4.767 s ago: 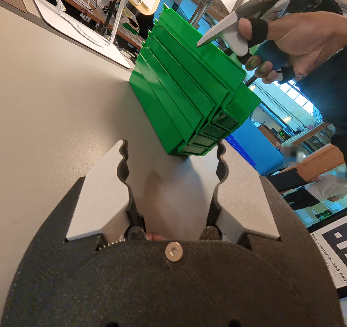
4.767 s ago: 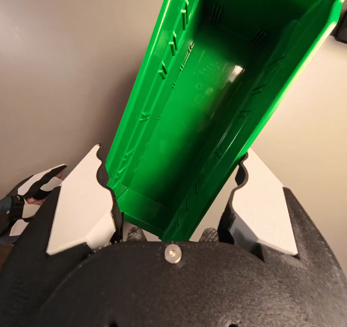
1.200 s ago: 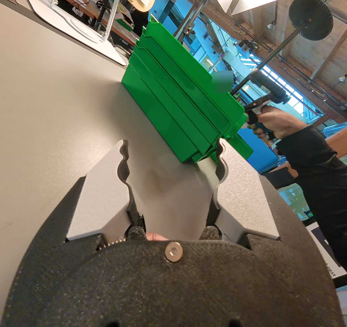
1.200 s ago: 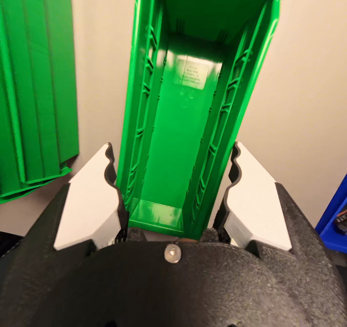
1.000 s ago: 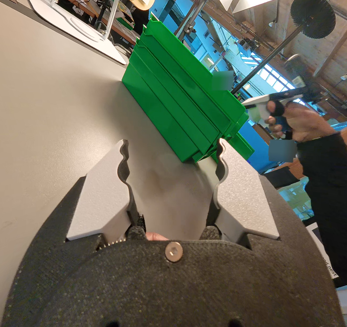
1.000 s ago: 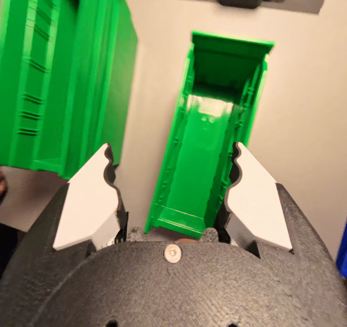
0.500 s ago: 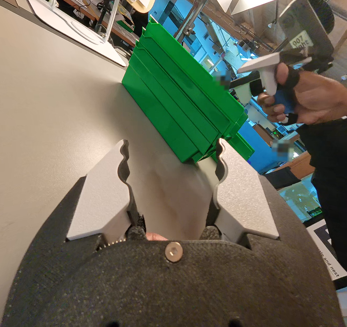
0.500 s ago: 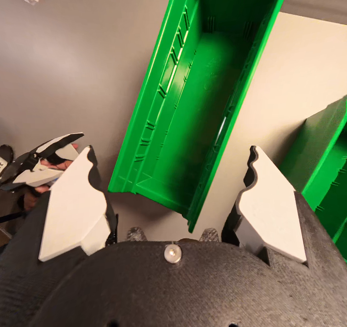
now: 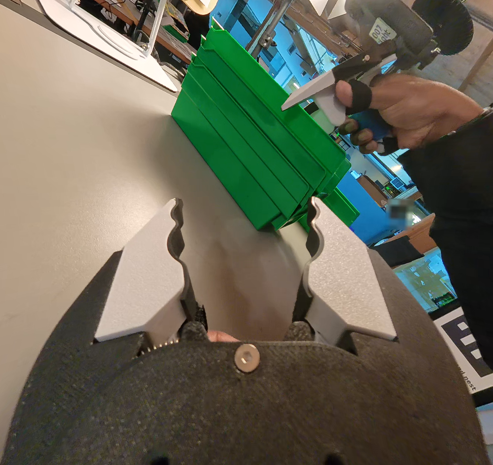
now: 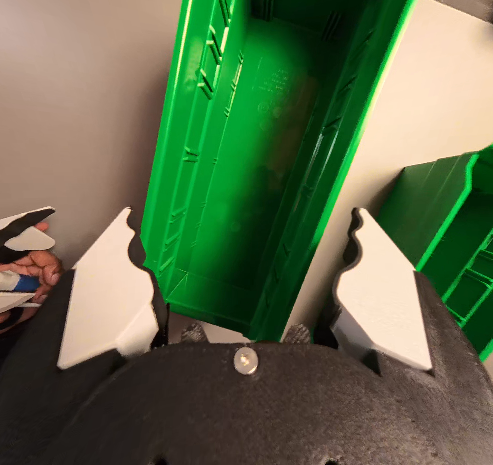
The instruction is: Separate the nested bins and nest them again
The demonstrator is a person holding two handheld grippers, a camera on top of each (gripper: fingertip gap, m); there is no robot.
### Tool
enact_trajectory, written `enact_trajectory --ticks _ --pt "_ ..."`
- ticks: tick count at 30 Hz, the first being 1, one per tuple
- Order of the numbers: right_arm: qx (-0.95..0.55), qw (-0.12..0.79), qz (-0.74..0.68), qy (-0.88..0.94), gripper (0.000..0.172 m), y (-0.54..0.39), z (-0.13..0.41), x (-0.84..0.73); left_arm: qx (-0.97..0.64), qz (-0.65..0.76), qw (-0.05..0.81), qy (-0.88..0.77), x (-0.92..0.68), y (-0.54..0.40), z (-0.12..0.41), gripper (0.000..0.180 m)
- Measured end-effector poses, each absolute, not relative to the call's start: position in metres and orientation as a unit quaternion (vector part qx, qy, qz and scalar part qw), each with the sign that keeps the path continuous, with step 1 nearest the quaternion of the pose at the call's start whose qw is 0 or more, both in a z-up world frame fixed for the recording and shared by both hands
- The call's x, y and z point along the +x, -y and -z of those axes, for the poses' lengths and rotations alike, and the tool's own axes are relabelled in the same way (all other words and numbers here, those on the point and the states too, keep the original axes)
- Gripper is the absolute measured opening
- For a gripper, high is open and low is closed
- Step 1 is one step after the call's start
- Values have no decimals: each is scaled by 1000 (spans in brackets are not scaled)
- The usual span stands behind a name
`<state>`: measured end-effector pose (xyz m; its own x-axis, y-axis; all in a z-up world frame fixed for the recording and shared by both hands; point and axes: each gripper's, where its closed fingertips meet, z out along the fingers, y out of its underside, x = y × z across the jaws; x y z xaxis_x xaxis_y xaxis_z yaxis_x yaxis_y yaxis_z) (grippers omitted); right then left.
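Observation:
A stack of several nested green bins (image 9: 248,137) stands on the grey table (image 9: 80,145). My left gripper (image 9: 244,200) rests low on the table just in front of the stack, open and empty. My right gripper (image 10: 242,209) hangs over the stack and looks down into the top bin (image 10: 266,132). Its jaws are wide open around the bin's near end. The left pad (image 10: 133,238) is at the bin's rim and the right pad (image 10: 352,244) stands clear of the wall. One of its fingers (image 9: 309,93) shows above the stack. A separate green bin (image 10: 440,238) sits to the right.
A white stand base (image 9: 106,33) lies at the table's far edge. A blue container (image 9: 373,212) stands beyond the bins. A printed sheet (image 9: 466,350) lies at the right. The person's hand and dark sleeve (image 9: 453,185) reach in from the right.
My right gripper drew back from a single bin left on the table, swung left over the stack and came down around the top bin with wider jaws. The left gripper has not moved.

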<state>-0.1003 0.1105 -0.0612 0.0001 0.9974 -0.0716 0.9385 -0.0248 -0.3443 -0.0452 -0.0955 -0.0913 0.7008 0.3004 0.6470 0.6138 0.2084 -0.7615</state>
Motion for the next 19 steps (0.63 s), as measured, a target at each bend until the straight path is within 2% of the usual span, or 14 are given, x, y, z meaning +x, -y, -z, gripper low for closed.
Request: enact_trajectory --ticks 2,6,19 --pt "-698 75 -168 692 132 -101 60 -101 -618 115 684 370 -45 96 91 92" --pt "-698 74 -168 692 121 -100 57 -101 -618 115 684 370 -45 96 91 92" --pt "-684 83 -170 705 109 -100 47 -96 -618 116 684 370 -45 96 91 92"
